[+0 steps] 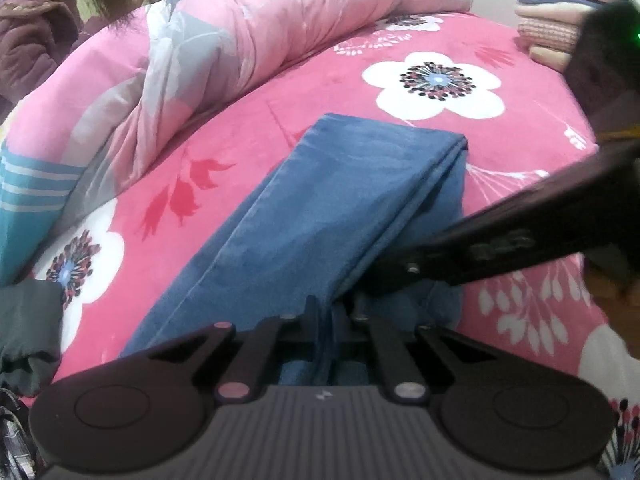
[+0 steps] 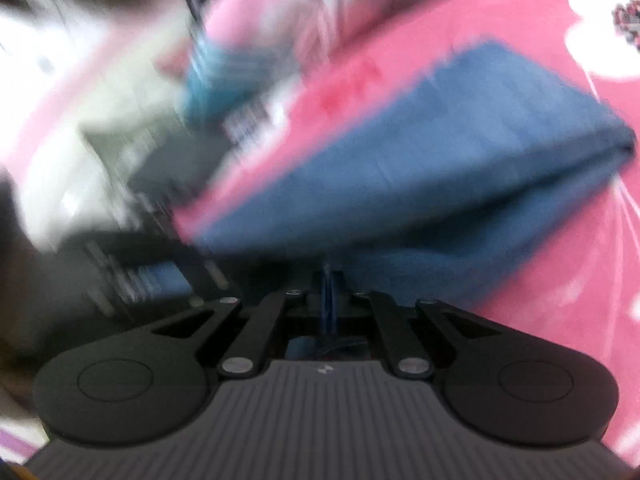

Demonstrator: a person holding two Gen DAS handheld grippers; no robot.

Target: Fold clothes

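Note:
A blue garment [image 1: 340, 208], folded into a long strip, lies on the pink flowered bedsheet [image 1: 520, 128] and runs away from me. My left gripper [image 1: 330, 312] is shut on its near edge, and a ridge of blue cloth is pinched between the jaws. My right gripper [image 1: 374, 280] comes in from the right, with its tip on the same near end. In the blurred right wrist view, the right gripper [image 2: 328, 284] is shut on a thin fold of the blue garment [image 2: 420, 160].
A rolled pink quilt [image 1: 240, 32] lies along the far left of the bed. A stack of folded clothes [image 1: 560, 16] sits at the far right. A dark grey garment [image 1: 28, 320] lies at the near left. A person's purple jacket [image 1: 28, 36] shows at the top left.

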